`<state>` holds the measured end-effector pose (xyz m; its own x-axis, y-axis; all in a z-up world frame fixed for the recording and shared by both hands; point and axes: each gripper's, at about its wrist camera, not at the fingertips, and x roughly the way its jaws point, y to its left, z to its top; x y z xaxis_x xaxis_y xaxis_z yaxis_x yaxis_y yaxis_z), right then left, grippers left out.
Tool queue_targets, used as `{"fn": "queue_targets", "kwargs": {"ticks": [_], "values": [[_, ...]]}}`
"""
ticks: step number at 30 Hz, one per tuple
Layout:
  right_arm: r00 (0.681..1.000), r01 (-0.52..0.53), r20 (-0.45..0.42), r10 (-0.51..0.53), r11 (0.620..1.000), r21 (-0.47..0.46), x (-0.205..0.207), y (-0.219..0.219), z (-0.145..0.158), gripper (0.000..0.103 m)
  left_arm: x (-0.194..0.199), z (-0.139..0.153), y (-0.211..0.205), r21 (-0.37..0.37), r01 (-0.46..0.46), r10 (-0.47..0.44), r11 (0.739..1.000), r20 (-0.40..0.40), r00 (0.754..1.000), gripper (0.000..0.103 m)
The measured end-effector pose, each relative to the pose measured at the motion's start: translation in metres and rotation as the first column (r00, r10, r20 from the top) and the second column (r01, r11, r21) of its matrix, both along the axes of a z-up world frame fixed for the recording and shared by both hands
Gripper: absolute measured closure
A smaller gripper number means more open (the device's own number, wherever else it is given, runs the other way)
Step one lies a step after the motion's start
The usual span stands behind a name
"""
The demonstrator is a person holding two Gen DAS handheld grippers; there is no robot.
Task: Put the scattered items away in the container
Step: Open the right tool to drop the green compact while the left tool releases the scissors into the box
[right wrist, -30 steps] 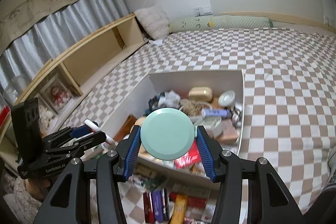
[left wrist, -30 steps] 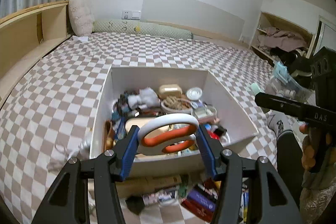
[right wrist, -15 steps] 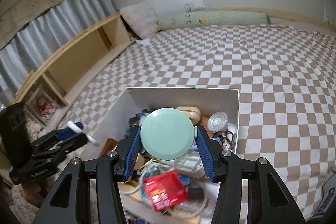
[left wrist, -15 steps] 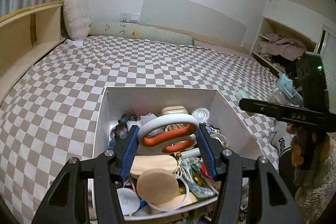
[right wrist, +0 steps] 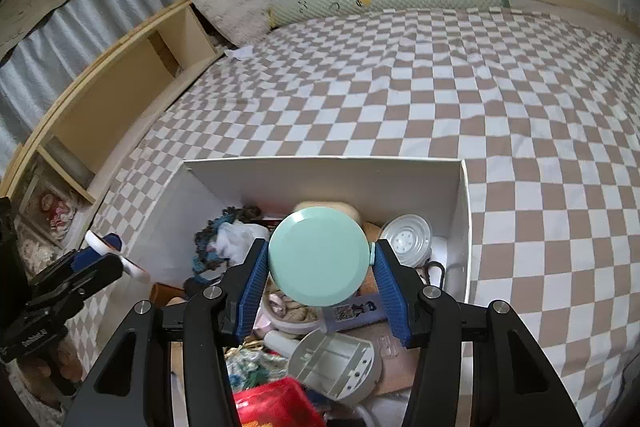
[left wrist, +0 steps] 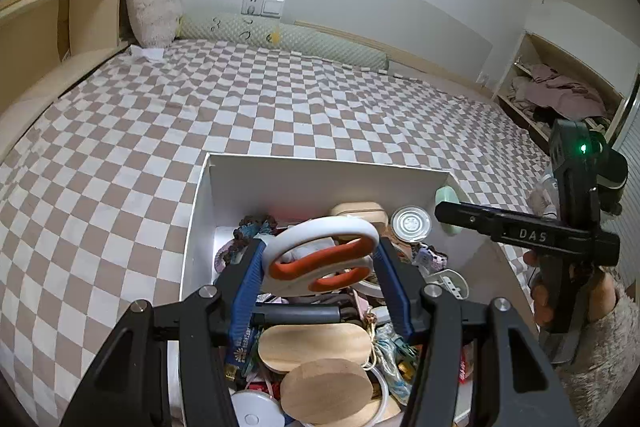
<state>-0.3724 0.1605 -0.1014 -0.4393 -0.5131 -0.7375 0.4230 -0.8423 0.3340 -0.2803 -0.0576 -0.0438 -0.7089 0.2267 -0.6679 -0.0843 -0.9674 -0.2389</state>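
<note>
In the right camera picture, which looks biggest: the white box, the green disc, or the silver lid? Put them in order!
1. White box
2. Green disc, though it is nearest the camera, which enlarges it
3. Silver lid

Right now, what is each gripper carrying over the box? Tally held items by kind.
Scissors, white and orange, in the left gripper: 1
Mint green round disc, in the right gripper: 1
Total held over the white box: 2

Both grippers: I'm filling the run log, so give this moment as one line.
left gripper: holds scissors | right gripper: holds mint disc | both over white box
</note>
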Motion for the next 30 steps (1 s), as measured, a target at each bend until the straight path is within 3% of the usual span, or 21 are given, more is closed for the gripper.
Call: {"fn": "queue_targets", "kwargs": {"ticks": [2,3,4,8,28,29,30], "values": [[0.999,0.007,0.046,-0.005,1.000,-0.030,-0.005,0.002,-0.006,0.024,-0.003,-0.003,-0.001,-0.002,-0.007,0.007,1.000,0.014,1.000,0.048],[0.999,0.004,0.051,-0.001,0.998,-0.064,-0.005,0.006,-0.007,0.002,-0.005,-0.005,-0.001,-0.005,-0.013,0.013,1.000,0.022,1.000,0.048],[0.999,0.001,0.046,0.002,0.997,-0.079,-0.006,0.008,-0.005,0.000,-0.006,-0.007,-0.001,-0.009,-0.017,0.017,1.000,0.027,0.999,0.048],[1.000,0.020,-0.005,-0.021,0.996,-0.092,-0.001,0.017,0.006,0.000,-0.013,-0.014,0.001,-0.027,-0.025,0.026,0.999,0.053,0.998,0.048],[0.998,-0.061,0.005,0.062,0.991,-0.120,0.022,0.006,0.010,0.000,-0.053,-0.048,0.010,-0.122,0.006,0.021,0.992,0.224,0.974,0.048],[0.998,-0.059,0.008,0.060,0.991,-0.121,0.022,0.006,0.010,0.000,-0.053,-0.047,0.011,-0.121,0.015,0.013,0.993,0.226,0.974,0.047],[0.998,-0.058,0.011,0.060,0.991,-0.121,0.022,0.006,0.009,0.000,-0.053,-0.047,0.013,-0.118,0.025,0.002,0.993,0.222,0.975,0.033]]}}
